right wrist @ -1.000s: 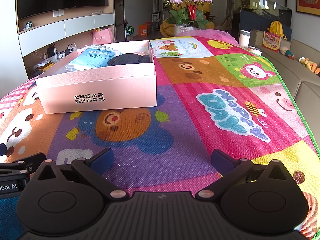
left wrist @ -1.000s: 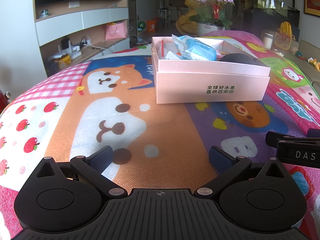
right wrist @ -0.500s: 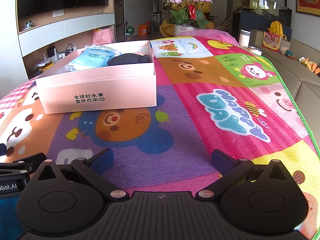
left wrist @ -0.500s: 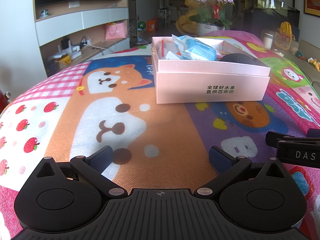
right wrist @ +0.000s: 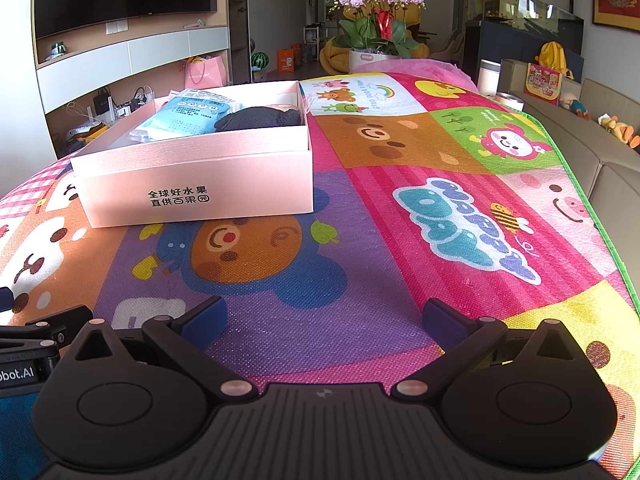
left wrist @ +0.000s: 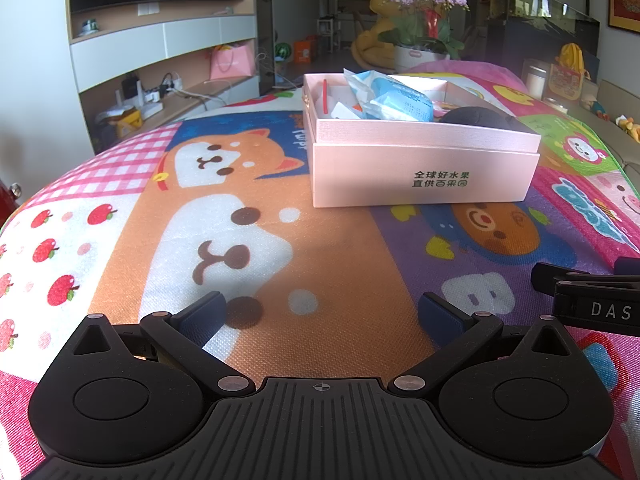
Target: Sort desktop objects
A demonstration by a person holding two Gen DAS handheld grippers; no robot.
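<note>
Both sets of tongs are spread wide with nothing in them, the left tongs (left wrist: 320,316) and the right tongs (right wrist: 324,316) parked low over the cartoon play mat (left wrist: 340,280) on the tabletop. The stuff to sort looks already gathered in the pink box (left wrist: 424,178), which sits on the mat at mid-distance, ahead and a bit right of the left tongs and off to the left for the right ones. Inside there's a blue wipes pack (left wrist: 394,98) that's probably soft, crinkly and a little slippery, so pinching it across a flat edge or seam seems safest, and a dark fabric lump (right wrist: 260,117) that should be light and squishy, grab-anywhere stuff. The box itself looks like thin stiff card, best taken by a wall. The left view shows some small white bits with a red strip (left wrist: 326,94) in the far left corner of the box, which the right view doesn't show; the right view shows the bare right half of the mat instead.
</note>
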